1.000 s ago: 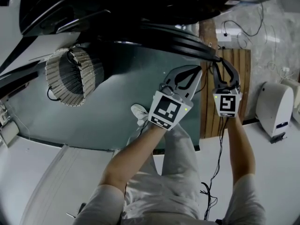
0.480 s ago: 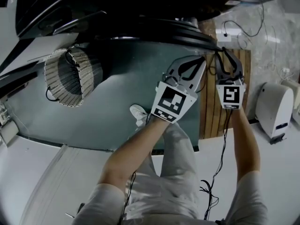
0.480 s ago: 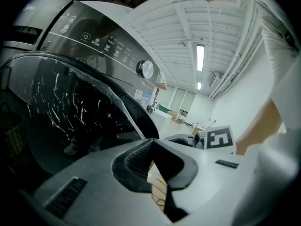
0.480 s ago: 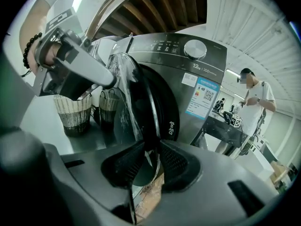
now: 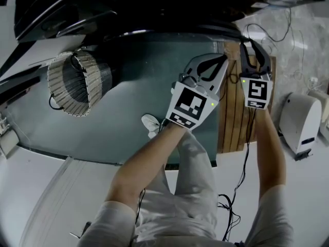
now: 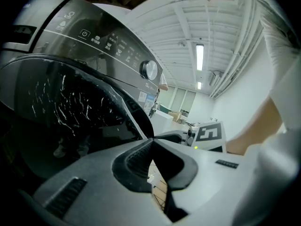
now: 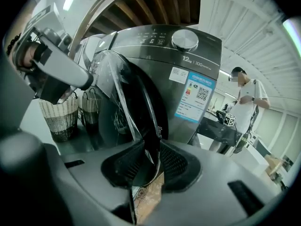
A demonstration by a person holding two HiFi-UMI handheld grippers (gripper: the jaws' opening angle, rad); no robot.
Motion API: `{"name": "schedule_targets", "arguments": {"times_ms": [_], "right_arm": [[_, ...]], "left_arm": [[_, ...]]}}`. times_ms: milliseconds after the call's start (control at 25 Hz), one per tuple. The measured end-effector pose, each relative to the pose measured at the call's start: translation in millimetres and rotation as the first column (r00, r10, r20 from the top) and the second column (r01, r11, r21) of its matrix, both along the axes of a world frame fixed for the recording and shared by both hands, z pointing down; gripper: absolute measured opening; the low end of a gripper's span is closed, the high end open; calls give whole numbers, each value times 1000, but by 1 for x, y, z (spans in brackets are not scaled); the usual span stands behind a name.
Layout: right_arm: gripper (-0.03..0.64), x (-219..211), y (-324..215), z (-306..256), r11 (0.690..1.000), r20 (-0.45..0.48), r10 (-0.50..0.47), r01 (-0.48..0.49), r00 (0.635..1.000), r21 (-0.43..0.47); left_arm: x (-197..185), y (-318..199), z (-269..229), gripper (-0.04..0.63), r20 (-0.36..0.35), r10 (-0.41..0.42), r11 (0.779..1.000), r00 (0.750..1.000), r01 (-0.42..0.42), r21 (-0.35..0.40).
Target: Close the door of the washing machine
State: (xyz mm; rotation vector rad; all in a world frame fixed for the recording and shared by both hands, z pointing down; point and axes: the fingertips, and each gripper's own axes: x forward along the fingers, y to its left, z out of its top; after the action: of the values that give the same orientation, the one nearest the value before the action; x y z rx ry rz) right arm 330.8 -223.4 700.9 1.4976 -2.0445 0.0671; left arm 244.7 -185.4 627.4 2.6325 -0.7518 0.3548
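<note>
Step in hand: we judge the closing swing is under way but the door is not yet home.

- Right claw [image 7: 151, 147]: clamped on the outer edge of the door [image 7: 141, 102]. The dark rim runs straight down between the two ribbed pads.
- Left claw [image 6: 153, 139]: tips together, nothing between them. It sits just beside the right one, its nose close to the door's face. We cannot tell whether it touches.
- Door position: it stands out at an angle from the front of the washing machine [image 7: 188, 79], well clear of the drum opening. In the head view it lies along the top of the frame, over the grey-green floor, with a woven basket [image 5: 77, 84] off to the left.

Next move, as we read it:
- Carry the rim round on its hinge arc toward the opening, without twisting the pinch.
- Near the front the clamped claw would come between rim and body. It should let go there.
- A flat push, perhaps from the closed left claw, would then seat the latch.

The door's look:
- Round, with a thick glossy black rim.
- A clear bulged window catches bright glints.
- Smooth and hard, so likely slippery under the pads.

The machine is dark grey. It has a silver dial [image 7: 184, 39] on the slanted panel and a blue-and-white label [image 7: 195, 95] on its front.
</note>
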Motion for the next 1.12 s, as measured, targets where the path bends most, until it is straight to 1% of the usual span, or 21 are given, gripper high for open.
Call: {"name": "schedule_targets", "arguments": {"times_ms": [320, 600, 960, 1120], "right_arm": [[89, 5, -24, -1, 999, -2, 32, -32, 999, 11], [84, 6, -39, 0, 997, 5, 81, -81, 997, 19], [83, 6, -43, 1, 991, 28, 135, -135, 990, 11], [83, 6, -44, 1, 990, 14, 141, -142, 990, 18]], "left_arm": [[-8, -14, -1, 2, -6, -15, 1000, 1000, 15, 5], [-13, -28, -8, 2, -18, -32, 999, 999, 32, 20], [-16, -29, -2, 2, -31, -52, 999, 998, 52, 2], [-16, -29, -2, 2, -34, -48, 999, 998, 48, 7]]}}
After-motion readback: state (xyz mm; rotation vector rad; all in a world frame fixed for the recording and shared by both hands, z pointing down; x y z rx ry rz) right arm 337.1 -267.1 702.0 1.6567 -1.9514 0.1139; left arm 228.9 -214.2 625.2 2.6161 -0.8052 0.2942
